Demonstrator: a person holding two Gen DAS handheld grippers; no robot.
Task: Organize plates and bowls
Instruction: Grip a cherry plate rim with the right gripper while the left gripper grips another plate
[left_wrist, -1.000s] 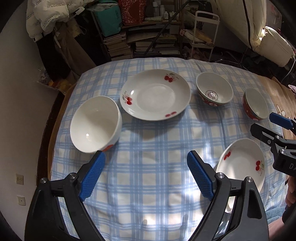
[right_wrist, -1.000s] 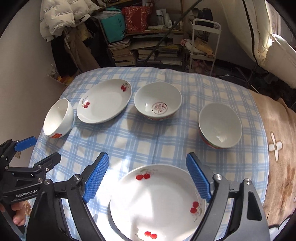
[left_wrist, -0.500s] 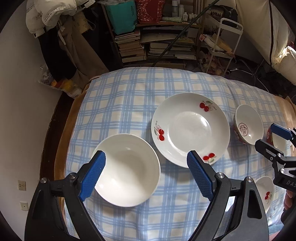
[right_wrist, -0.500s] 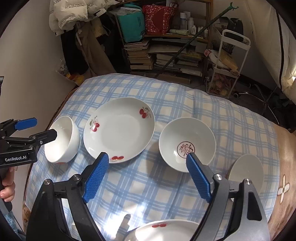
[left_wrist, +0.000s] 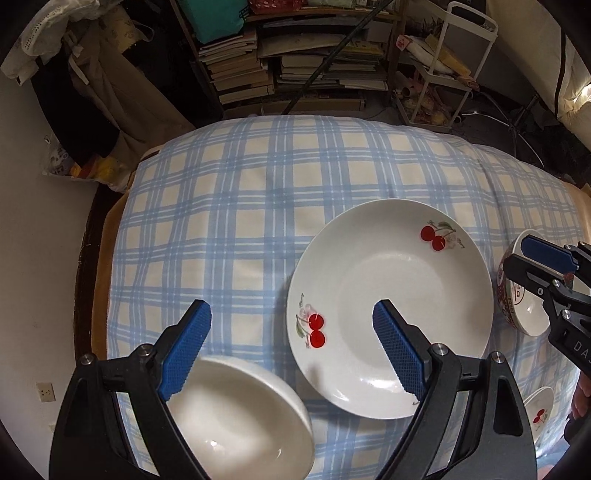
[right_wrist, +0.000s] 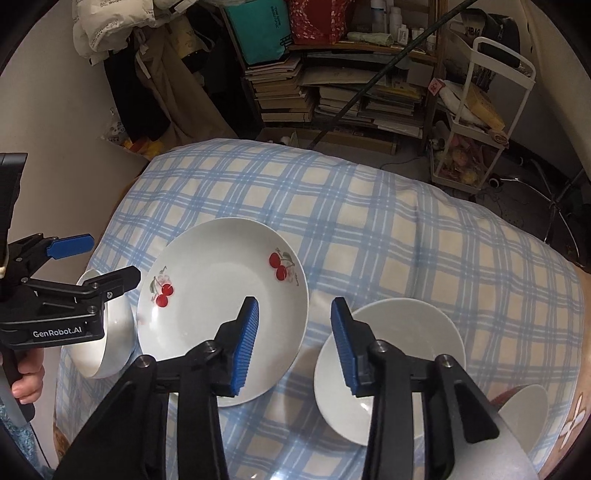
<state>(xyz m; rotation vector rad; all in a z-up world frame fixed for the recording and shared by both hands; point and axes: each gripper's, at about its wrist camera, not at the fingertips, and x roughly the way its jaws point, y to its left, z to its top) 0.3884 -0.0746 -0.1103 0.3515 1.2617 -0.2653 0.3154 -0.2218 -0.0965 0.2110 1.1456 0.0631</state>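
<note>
Moved since earlier: both grippers had travelled across the checked cloth (left_wrist: 229, 206) toward its far edge; the near cherry plate had slipped almost out of both views.
Left gripper (left_wrist: 291, 347): jaws stood wide apart, nothing between them, hovering over the gap between the plain white bowl (left_wrist: 240, 417) and the large cherry plate (left_wrist: 391, 306).
Right gripper (right_wrist: 293, 341): jaws had just been closing to a partly narrowed gap; no dish sat between the pads, only cloth showed below.
White bowl: nearest, by the cloth's left edge, glossy, deep, unmarked inside.
Cherry plate: mid-cloth, just beside that bowl, shallow, white, red cherry sprigs on its rim.
Patterned bowl (right_wrist: 388, 369): right of the plate, white inside, red outside.
Fourth bowl (right_wrist: 524, 413): near the right edge, half hidden.
Risk: the cloth looked soft and rumpled, so a dish nudged by a pad could tip or slide; glazed rims could slip from a narrow pinch; the grippers working close together could knock each other.
</note>
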